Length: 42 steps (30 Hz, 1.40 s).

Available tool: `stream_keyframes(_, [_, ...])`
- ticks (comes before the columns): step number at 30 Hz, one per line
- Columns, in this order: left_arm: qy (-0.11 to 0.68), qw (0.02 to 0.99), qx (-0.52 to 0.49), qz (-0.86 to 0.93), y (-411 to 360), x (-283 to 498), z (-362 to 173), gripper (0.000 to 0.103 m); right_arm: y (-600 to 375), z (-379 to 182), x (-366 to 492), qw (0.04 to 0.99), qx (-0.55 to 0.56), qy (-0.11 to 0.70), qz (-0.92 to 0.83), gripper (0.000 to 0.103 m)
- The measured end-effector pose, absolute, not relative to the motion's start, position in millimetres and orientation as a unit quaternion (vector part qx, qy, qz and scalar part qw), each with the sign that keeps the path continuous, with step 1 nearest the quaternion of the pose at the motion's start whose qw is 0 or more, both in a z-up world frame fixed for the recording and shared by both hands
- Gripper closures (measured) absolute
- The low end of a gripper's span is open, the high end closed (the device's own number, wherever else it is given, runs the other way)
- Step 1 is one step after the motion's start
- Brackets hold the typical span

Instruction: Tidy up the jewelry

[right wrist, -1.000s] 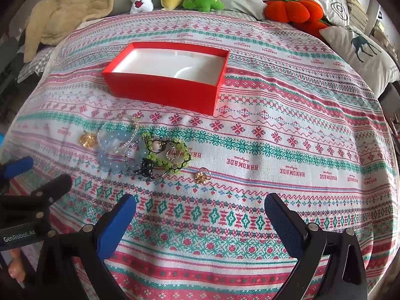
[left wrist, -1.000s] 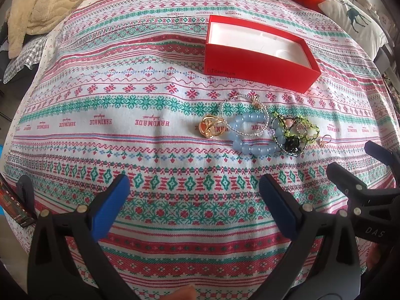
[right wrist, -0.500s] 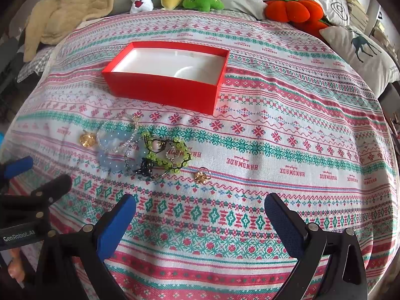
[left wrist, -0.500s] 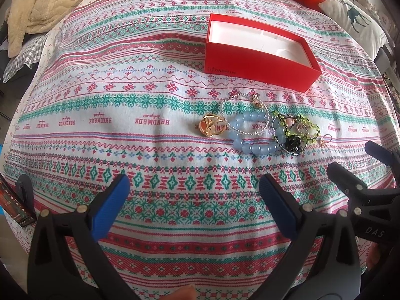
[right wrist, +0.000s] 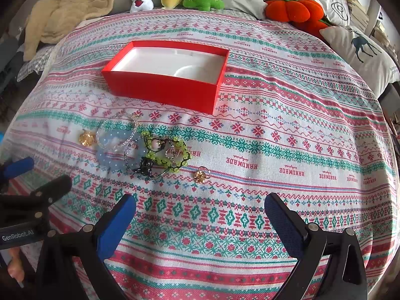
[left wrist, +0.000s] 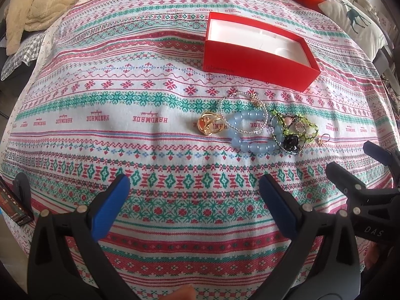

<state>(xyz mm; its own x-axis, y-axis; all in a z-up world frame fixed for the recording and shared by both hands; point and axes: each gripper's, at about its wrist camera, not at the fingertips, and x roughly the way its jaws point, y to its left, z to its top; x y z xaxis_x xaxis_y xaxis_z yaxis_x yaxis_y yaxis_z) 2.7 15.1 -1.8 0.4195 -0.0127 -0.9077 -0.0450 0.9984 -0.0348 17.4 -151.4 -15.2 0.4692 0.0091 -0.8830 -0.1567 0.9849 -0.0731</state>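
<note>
You are at the start: nothing is picked up yet. Your left hand-held gripper (left wrist: 193, 185) hangs spread and empty above the bedspread (left wrist: 100, 80), and your right hand-held gripper (right wrist: 200, 206) is spread and empty too, both short of the jewelry.

The pieces lie in a loose cluster on the bed, just in front of the red box (right wrist: 165, 75), which sits open with a bare white inside. From your left: a gold brooch (left wrist: 208, 124), a clear bead bracelet (left wrist: 243, 115) overlapping a blue bead bracelet (left wrist: 250, 135), then a green bead bracelet (right wrist: 172, 153) tangled with a dark beaded piece (right wrist: 145, 167). A small gold ring (right wrist: 201, 173) lies apart, nearest your right gripper.

I judge the easy openers to be the two loose pieces: the ring for your right, the brooch for your left. Come down with the fingers astride one piece only and pinch low against the soft cloth. The overlapping bracelets may drag each other, so leave them until later.
</note>
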Motion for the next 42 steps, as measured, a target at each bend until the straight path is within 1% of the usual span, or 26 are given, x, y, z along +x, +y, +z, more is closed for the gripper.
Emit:
stream_keyframes(6, [0.521, 0.853, -0.023, 0.016, 23, 4, 5, 0.001, -157, -6, 21, 0.856, -0.071, 0.51, 0.046, 0.0])
stream_keyframes(10, [0.535, 0.845, -0.015, 0.016, 29, 14, 5, 0.001, -163, 5, 29, 0.856, -0.067, 0.511, 0.047, 0.0])
stream_keyframes(15, [0.549, 0.836, 0.0, -0.003, 29, 34, 12, 0.001, -169, 12, 47, 0.843, -0.05, 0.532, 0.065, 0.0])
stream_keyframes(20, [0.561, 0.827, -0.003, -0.036, 24, 56, 14, 0.001, -174, 7, 67, 0.829, -0.04, 0.553, 0.075, 0.0])
stream_keyframes(24, [0.561, 0.825, -0.03, -0.059, 21, 71, 8, 0.002, -181, -7, 83, 0.812, -0.003, 0.576, 0.097, 0.0])
stream_keyframes(26, [0.564, 0.821, -0.056, -0.071, 25, 77, 0, 0.009, -186, -15, 88, 0.807, 0.018, 0.58, 0.107, 0.005])
stream_keyframes(27, [0.568, 0.817, -0.064, -0.073, 26, 80, -3, 0.011, -188, -19, 90, 0.803, 0.03, 0.585, 0.11, 0.014])
stream_keyframes(28, [0.573, 0.813, -0.073, -0.076, 27, 84, -7, 0.017, -190, -24, 93, 0.796, 0.042, 0.592, 0.116, 0.027])
stream_keyframes(31, [0.576, 0.806, -0.105, -0.089, 32, 95, -12, 0.022, -191, -35, 100, 0.778, 0.073, 0.608, 0.143, 0.044])
stream_keyframes(32, [0.578, 0.804, -0.112, -0.09, 34, 98, -14, 0.027, -190, -38, 102, 0.773, 0.078, 0.611, 0.148, 0.047])
stream_keyframes(33, [0.579, 0.802, -0.115, -0.091, 33, 99, -15, 0.029, -188, -40, 103, 0.77, 0.08, 0.614, 0.152, 0.054])
stream_keyframes(34, [0.581, 0.8, -0.116, -0.092, 32, 102, -17, 0.034, -187, -43, 105, 0.767, 0.081, 0.618, 0.156, 0.06])
stream_keyframes(37, [0.587, 0.798, -0.109, -0.089, 26, 110, -23, 0.044, -185, -50, 106, 0.759, 0.082, 0.626, 0.162, 0.07])
stream_keyframes(38, [0.588, 0.797, -0.105, -0.088, 24, 112, -25, 0.048, -184, -51, 106, 0.758, 0.08, 0.626, 0.162, 0.071])
stream_keyframes(42, [0.589, 0.8, -0.081, -0.085, 11, 117, -31, 0.056, -181, -51, 105, 0.758, 0.073, 0.626, 0.171, 0.081])
